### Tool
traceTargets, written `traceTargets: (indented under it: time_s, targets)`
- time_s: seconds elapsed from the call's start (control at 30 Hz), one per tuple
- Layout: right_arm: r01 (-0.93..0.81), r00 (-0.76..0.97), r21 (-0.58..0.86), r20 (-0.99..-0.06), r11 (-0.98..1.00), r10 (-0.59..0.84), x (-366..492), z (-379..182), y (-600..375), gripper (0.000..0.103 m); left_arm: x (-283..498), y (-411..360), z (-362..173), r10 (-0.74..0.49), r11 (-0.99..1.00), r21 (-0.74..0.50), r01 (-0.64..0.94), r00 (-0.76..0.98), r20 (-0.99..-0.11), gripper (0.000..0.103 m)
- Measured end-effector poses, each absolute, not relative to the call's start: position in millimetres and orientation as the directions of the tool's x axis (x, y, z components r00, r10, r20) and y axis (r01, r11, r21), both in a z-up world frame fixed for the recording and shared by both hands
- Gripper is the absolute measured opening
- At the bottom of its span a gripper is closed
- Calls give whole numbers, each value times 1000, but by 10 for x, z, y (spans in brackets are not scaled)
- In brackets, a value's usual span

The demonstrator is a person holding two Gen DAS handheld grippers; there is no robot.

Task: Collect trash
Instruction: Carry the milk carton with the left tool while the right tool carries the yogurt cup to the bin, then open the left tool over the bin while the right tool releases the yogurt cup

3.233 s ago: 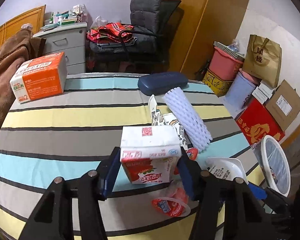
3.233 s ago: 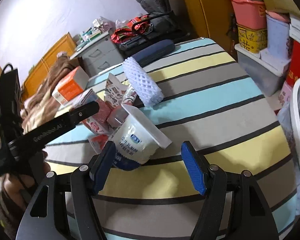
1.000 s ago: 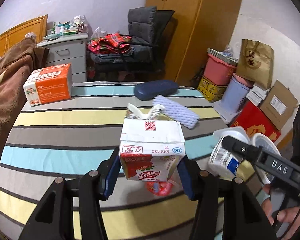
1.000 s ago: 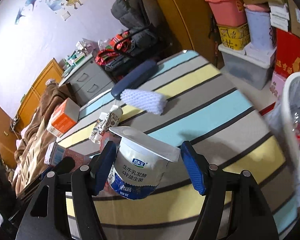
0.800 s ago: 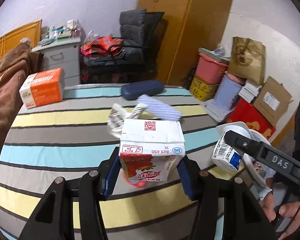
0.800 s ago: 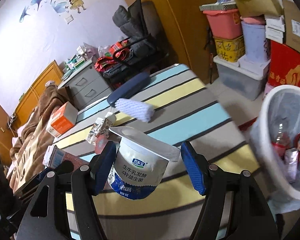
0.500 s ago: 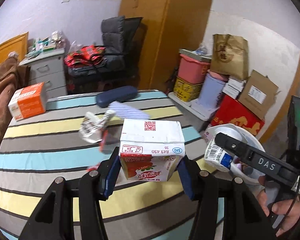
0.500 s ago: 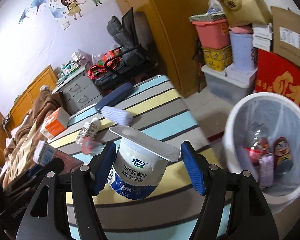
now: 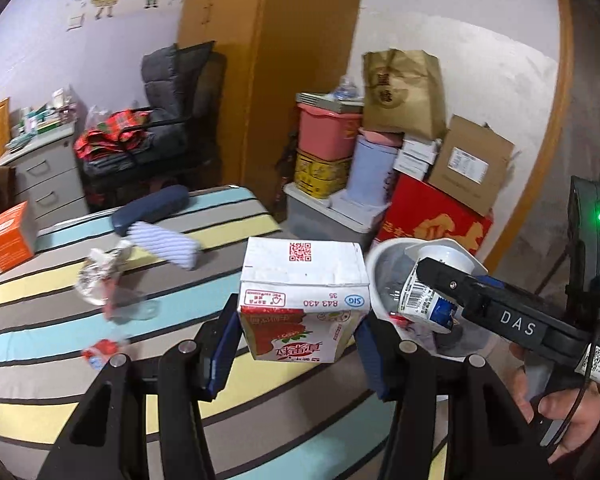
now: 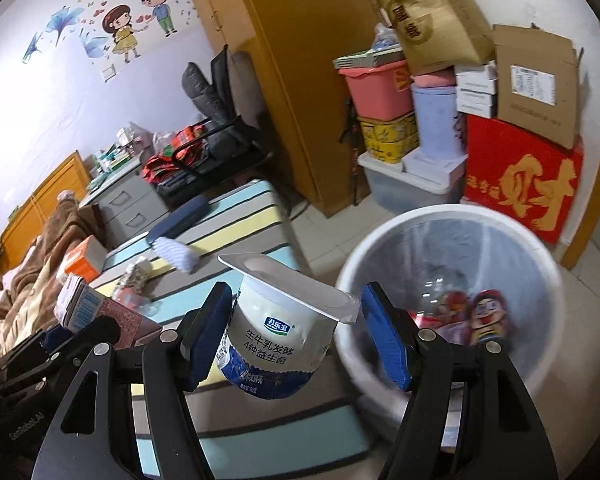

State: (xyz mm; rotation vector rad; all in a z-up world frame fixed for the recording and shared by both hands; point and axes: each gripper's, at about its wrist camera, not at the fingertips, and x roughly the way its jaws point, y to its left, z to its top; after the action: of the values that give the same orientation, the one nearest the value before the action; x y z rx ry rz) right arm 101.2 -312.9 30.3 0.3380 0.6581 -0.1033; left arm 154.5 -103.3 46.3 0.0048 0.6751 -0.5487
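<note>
Both tools are matte black plastic with blue ribbed pads. The left gripper (image 9: 296,350) has silver screws on its arms. The right gripper (image 10: 300,336) carries white "DAS" lettering, a green light on its upright block, a thin black cable and a QR label. The right hand (image 9: 568,420) shows bare skin.

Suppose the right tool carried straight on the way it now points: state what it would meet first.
Probably the white trash bin. The right tool, gripping the yogurt cup, points toward the bin's near rim, with the striped bed edge just below. Depth is unclear, so this is a judgement.
</note>
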Motion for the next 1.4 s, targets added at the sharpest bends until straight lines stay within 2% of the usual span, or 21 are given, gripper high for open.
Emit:
traceTargets:
  time_s: [0.43,0.93,1.0,1.07,1.4]
  targets:
    - [307,735,188,-669,933,-107,911,138,-3810,69,1531,-1960,312,-565,772,-188,608,519,-641,56]
    - [314,642,83,-753,946,-147,917,-113,-4141,70,1519,-2509,89,-566,736,-174,654,453,-689,56]
    - [315,634,72,-758,946,-153,917,-131,-4158,70,1541,-2546,61,-562,739,-184,648,443,-699,59]
    - [324,630,80,-762,943,-152,917,-137,-4192,70,1548,-2549,44,-556,746,-186,640,444,-702,70]
    - [353,642,141,-755,925,-130,873,-87,-4260,71,1552,-2459,79,-561,755,-201,625,456,-691,70]
